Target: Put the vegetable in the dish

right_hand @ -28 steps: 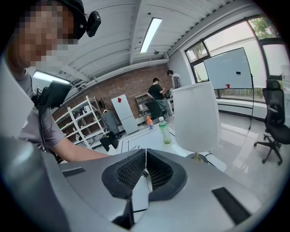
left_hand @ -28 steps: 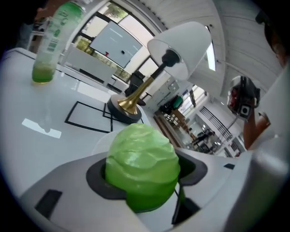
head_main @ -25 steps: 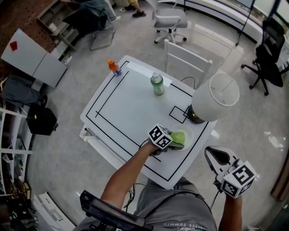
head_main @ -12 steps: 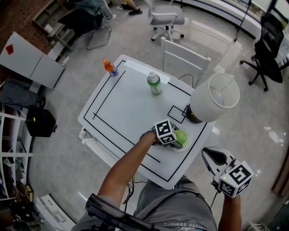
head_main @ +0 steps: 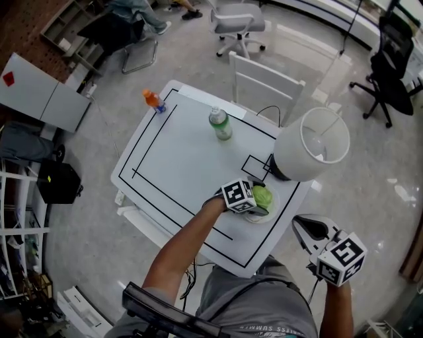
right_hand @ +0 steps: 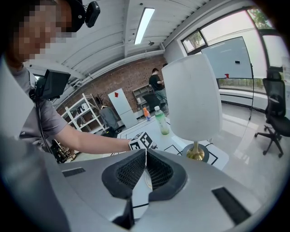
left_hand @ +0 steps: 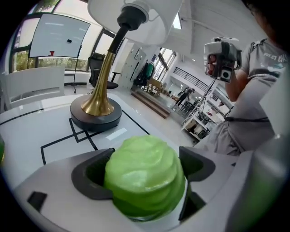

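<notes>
Off the table's near edge, down at the lower right of the head view, the right gripper [right_hand: 145, 170] hangs in the air with its pads clenched together and nothing in them, well apart from everything on the table [head_main: 178, 158]. Next up is the left gripper [left_hand: 146, 158], reaching over the near right corner of the table and angled down into the dish [head_main: 263, 217]. Its jaws have just been opening, so it looks like a let-go: the vegetable [head_main: 262, 195], a pale green cabbage-looking thing, sits between the pads, but they stand off its sides rather than squeezing it. From overhead the veg is inside the dish rim, so yeah, it's in the dish, with the jaws spread around it. The dish itself sits inside the black line border, right near the table edge. Just past it is the lamp [head_main: 310, 144], with a big white shade, a gold stem and a dark round base planted on a small black-outlined square. Further out, about mid-table toward the far edge, a green bottle [head_main: 220, 124] stands upright. An orange bottle [head_main: 153, 100] is way off at the far left corner. Behind the table there's a white chair [head_main: 264, 79] pushed up to the far side, then a grey office chair [head_main: 236, 20], and a black one [head_main: 390, 72] off to the right.
</notes>
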The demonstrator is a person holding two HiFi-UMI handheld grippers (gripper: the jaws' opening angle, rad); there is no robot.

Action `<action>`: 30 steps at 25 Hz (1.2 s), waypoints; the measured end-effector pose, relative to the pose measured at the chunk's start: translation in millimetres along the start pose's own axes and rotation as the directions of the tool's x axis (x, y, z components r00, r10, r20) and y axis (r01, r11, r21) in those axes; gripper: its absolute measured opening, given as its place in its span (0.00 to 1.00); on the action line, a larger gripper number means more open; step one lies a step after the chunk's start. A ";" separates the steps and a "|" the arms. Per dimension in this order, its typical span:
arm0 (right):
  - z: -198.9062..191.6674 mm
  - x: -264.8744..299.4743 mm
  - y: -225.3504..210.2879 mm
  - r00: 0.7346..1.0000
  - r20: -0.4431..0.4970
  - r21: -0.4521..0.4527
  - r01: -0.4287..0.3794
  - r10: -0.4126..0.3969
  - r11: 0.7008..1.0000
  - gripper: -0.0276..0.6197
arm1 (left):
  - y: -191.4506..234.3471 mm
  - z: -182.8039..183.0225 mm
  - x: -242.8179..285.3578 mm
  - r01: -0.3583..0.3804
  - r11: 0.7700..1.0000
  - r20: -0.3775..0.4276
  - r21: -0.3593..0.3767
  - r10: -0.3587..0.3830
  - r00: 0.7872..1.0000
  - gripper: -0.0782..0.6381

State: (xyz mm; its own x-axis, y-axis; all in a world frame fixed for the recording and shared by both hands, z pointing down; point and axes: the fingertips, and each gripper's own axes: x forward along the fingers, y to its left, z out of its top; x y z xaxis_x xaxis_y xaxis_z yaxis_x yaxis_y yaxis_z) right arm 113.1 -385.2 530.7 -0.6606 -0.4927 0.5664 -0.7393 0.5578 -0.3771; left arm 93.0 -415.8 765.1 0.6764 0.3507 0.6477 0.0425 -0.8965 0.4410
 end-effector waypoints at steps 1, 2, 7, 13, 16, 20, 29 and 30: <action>-1.2 2.0 -1.1 1.000 -0.004 0.002 -0.001 0.001 1.000 0.05 | 0.5 0.1 0.5 -0.002 1.000 -0.010 0.012 0.002 1.000 0.72; -2.5 4.1 -2.0 1.000 -0.009 0.003 -0.003 0.003 1.000 0.05 | 1.2 -0.4 1.0 -0.008 1.000 -0.024 0.028 0.008 1.000 0.73; -9.3 9.3 -5.1 0.999 -0.033 0.006 -0.012 0.012 1.000 0.05 | 11.5 2.5 3.1 -0.135 0.982 -0.025 0.130 0.139 0.990 0.89; -18.3 5.1 -9.1 0.999 -0.032 0.009 -0.021 0.021 1.000 0.05 | 28.7 10.1 -4.9 -0.267 0.963 0.109 0.023 0.263 0.959 0.93; -15.7 0.3 -7.5 1.000 -0.022 0.023 -0.018 0.019 1.000 0.05 | 23.5 17.8 -15.7 -0.277 0.960 0.186 -0.048 0.281 0.941 0.93; -9.2 -6.9 -2.4 1.000 -0.006 0.019 -0.016 0.016 1.000 0.05 | 10.9 29.7 -42.8 -0.286 0.944 0.306 -0.162 0.324 0.895 0.93; 5.2 -41.5 19.2 0.990 0.131 -0.093 -0.047 0.059 0.995 0.05 | -38.9 77.8 -129.0 -0.444 0.858 0.512 -0.257 0.511 0.691 0.90; 6.2 -47.2 23.5 0.986 0.152 -0.112 -0.055 0.072 0.992 0.05 | -51.1 82.8 -137.9 -0.461 0.852 0.528 -0.249 0.518 0.673 0.87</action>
State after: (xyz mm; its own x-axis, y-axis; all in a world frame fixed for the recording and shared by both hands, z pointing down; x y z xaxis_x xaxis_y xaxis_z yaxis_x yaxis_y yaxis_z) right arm 126.1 -353.0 490.6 -0.7239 -0.5471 0.4202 -0.6828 0.6552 -0.3233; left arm 58.5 -440.8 601.8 0.8655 -0.3716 0.3358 -0.4584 -0.8580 0.2319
